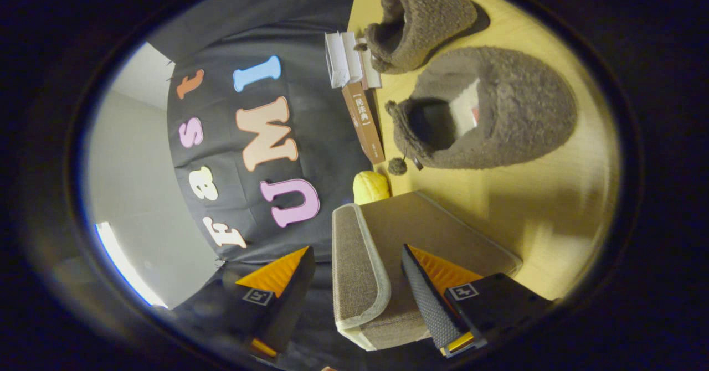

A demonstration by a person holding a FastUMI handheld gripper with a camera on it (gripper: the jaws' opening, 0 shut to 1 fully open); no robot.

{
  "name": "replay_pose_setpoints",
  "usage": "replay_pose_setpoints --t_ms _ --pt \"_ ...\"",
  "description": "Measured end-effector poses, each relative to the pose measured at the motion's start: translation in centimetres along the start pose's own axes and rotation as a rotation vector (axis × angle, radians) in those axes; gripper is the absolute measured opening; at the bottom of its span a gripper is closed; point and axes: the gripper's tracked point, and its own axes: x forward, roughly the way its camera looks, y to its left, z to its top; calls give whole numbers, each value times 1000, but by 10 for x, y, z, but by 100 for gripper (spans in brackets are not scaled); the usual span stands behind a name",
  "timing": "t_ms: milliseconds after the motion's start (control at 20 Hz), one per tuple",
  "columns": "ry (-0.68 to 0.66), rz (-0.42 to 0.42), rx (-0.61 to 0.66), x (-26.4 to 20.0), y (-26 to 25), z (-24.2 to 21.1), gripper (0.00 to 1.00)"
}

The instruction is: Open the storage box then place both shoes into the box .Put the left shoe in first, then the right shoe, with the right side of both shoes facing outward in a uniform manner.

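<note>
The claw [354, 299] stands open, its fingers straddling the lid edge of the storage box [388, 260] without pressing it. Both slippers [487, 111] lie beyond the box on the surface [554, 205], openings facing the books [360, 99].

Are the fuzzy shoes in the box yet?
No. Both shoes sit on the table, beyond the box between the open fingers.

I am operating in a recording booth staged as a home setting: a black cloth wall [310, 138] backs a pale wooden table [554, 194] carrying fuzzy slippers [498, 111], upright books [363, 122] and a fabric storage box [388, 249].
</note>
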Motion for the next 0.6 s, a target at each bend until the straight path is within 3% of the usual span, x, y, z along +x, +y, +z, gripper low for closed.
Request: replay_pose_setpoints --t_ms 250,600 --pt "14 32 39 6 14 -1 98" --pt "41 55 8 7 31 -6 46"
